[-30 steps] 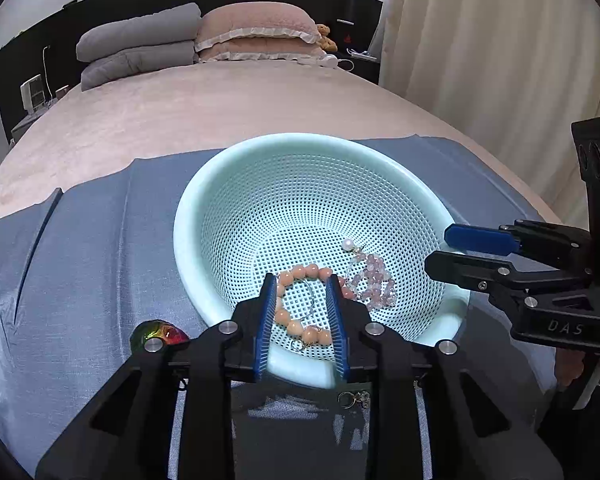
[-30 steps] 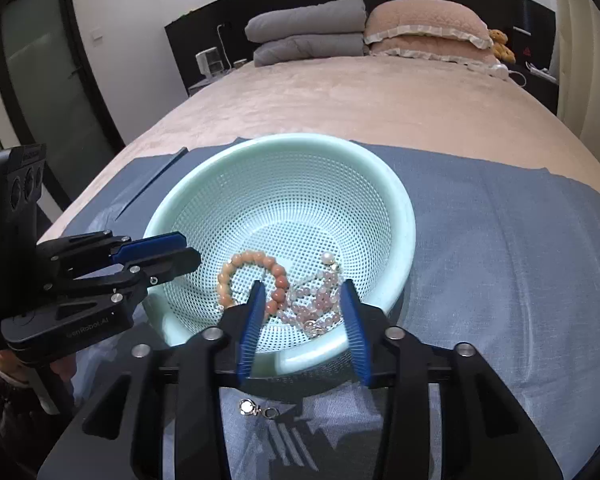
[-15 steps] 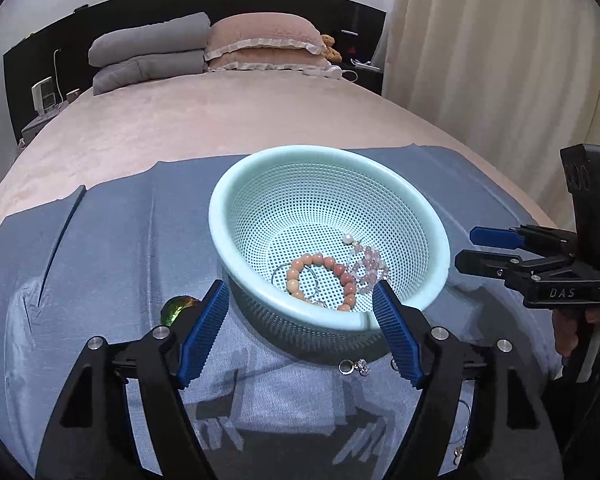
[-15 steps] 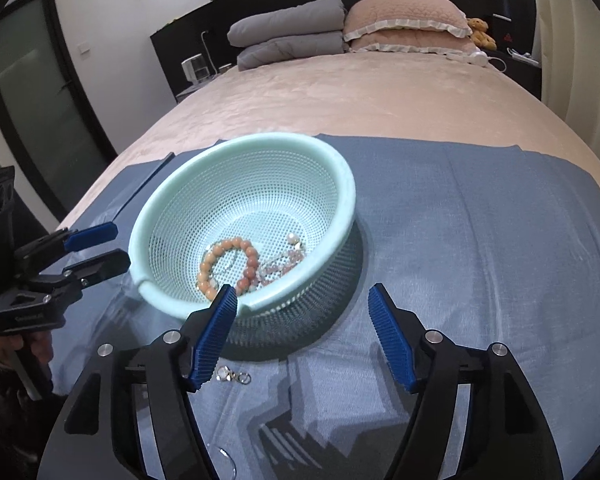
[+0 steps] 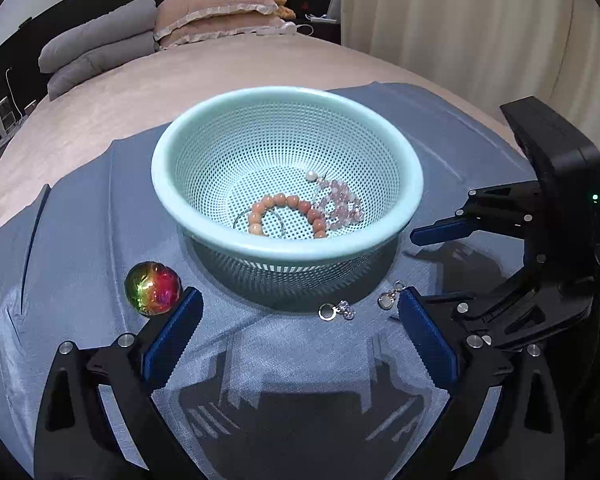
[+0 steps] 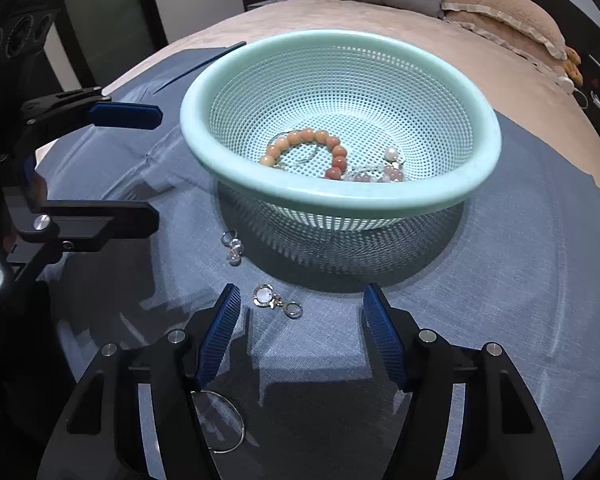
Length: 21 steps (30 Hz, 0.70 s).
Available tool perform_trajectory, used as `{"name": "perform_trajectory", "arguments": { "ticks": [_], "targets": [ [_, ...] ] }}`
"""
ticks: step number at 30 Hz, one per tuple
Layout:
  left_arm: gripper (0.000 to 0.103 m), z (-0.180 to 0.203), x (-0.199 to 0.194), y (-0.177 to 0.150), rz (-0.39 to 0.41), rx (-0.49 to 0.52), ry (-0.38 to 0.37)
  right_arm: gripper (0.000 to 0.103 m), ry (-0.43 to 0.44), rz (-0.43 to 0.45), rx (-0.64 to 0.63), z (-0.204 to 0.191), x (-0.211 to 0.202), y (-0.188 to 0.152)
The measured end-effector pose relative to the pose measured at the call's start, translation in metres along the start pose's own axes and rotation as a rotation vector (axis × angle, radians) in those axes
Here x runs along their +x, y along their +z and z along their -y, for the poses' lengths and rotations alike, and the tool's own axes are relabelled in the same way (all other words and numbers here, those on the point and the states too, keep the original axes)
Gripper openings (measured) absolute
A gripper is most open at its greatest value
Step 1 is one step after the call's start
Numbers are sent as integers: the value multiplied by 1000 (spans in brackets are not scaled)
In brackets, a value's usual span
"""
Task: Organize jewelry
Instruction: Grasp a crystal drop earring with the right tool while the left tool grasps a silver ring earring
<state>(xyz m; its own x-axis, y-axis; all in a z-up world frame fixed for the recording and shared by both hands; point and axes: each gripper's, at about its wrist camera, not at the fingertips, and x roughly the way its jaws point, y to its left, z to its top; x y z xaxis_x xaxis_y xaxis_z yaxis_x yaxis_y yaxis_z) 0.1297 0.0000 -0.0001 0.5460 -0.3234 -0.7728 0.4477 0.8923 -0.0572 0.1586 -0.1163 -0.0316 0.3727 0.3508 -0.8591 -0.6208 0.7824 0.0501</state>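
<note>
A mint-green perforated basket (image 5: 288, 184) sits on a blue-grey cloth (image 5: 92, 232) spread over a bed (image 5: 220, 68), and inside it lie an orange bead bracelet (image 5: 288, 214) and a pale pink bead strand (image 5: 340, 204) with a white pearl at its far end, the two touching at the basket's bottom. Outside the basket, on the cloth just in front of its near wall, two small silver earrings lie loose: a crystal drop earring (image 6: 232, 246) and a round disc earring (image 6: 274, 300), near each other but apart. An iridescent red-green ball (image 5: 153, 288) rests on the cloth just beside the left gripper's (image 5: 296, 336) left fingertip. A thin silver ring (image 6: 224, 420) lies on the cloth under the right gripper (image 6: 300, 320), partly hidden by its body. Both grippers hover low over the cloth in front of the basket with jaws spread wide and nothing between them; the disc earring lies just inside the right gripper's left finger
</note>
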Motion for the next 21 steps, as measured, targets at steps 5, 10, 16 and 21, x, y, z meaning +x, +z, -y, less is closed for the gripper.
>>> {"name": "perform_trajectory", "arguments": {
  "ticks": [5,10,16,21],
  "targets": [
    [96,-4,15,-5,-44,-18,8,35,10,-46,-48,-8,17,-2],
    [96,4,25,-9,-70,8,5,12,21,-53,-76,-11,20,-1],
    [96,15,39,-15,-94,53,13,6,-22,-55,-127,-13,13,-1],
    [96,31,51,-19,-97,103,17,6,-33,-13,-90,5,-8,-3]
  ]
}}
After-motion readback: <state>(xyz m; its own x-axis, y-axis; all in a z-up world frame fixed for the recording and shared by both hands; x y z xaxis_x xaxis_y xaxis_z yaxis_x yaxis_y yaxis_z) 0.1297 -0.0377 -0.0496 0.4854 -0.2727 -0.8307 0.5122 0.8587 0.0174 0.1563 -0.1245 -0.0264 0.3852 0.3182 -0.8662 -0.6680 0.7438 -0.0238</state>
